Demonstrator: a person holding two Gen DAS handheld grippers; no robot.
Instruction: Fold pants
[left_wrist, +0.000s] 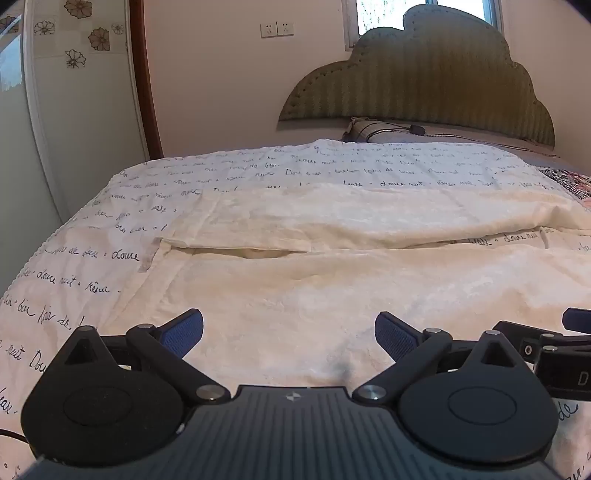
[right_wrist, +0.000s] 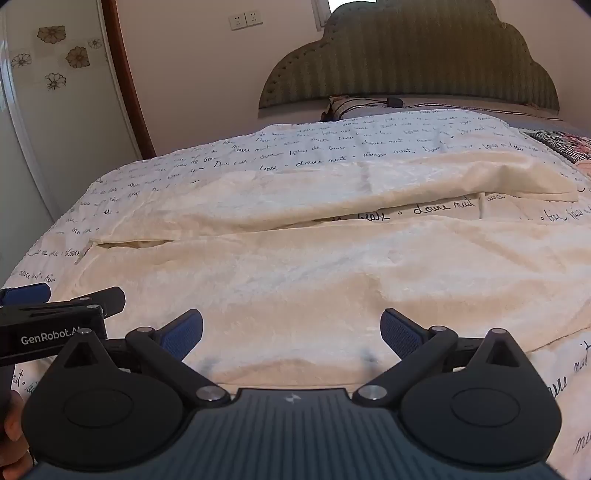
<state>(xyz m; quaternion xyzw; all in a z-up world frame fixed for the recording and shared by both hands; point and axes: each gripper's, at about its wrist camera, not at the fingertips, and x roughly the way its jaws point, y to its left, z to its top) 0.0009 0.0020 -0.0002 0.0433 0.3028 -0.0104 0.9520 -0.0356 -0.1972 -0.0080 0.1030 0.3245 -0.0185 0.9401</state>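
Cream-white pants (left_wrist: 332, 273) lie spread flat across the bed, one leg (left_wrist: 369, 218) lying farther back, the other nearer me; they also show in the right wrist view (right_wrist: 314, 266). My left gripper (left_wrist: 289, 334) is open and empty, low over the near edge of the pants. My right gripper (right_wrist: 291, 332) is open and empty too, beside the left one over the same near edge. The right gripper's tip shows at the right of the left wrist view (left_wrist: 546, 339); the left gripper shows at the left of the right wrist view (right_wrist: 55, 314).
The bed has a white cover with black handwriting print (left_wrist: 74, 266). A green scalloped headboard (left_wrist: 424, 74) and a pillow (left_wrist: 369, 131) are at the far end. A patterned fabric (left_wrist: 572, 184) lies at the far right. A wardrobe (left_wrist: 55, 110) stands left.
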